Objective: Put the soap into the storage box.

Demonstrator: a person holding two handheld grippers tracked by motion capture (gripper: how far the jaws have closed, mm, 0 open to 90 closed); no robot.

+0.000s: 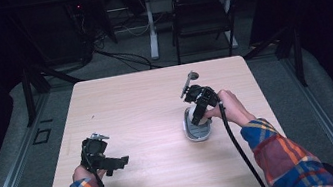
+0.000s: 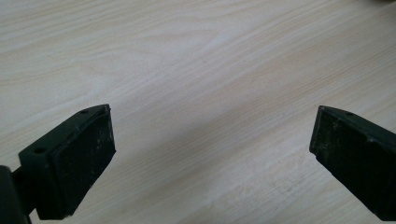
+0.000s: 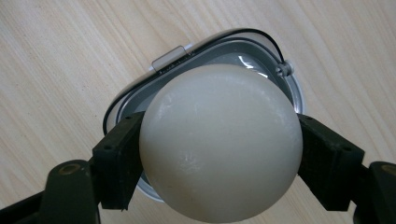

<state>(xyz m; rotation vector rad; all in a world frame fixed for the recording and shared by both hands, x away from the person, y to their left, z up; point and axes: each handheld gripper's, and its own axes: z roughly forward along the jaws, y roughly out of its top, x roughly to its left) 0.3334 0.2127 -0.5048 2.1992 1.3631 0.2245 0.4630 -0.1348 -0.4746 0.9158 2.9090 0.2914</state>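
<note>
holding a white ball [image 3: 219,142] clamped in my right gripper [image 3: 219,158] over the tin [image 3: 261,49] — not dropped in yet; left gripper [image 2: 212,156] jaws are sitting apart, w/ nothing.

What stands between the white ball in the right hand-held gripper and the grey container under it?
Nothing visible. The right hand-held gripper holds the white ball directly over the open grey container, whose clear lid is hinged back, and no object lies between them.
</note>
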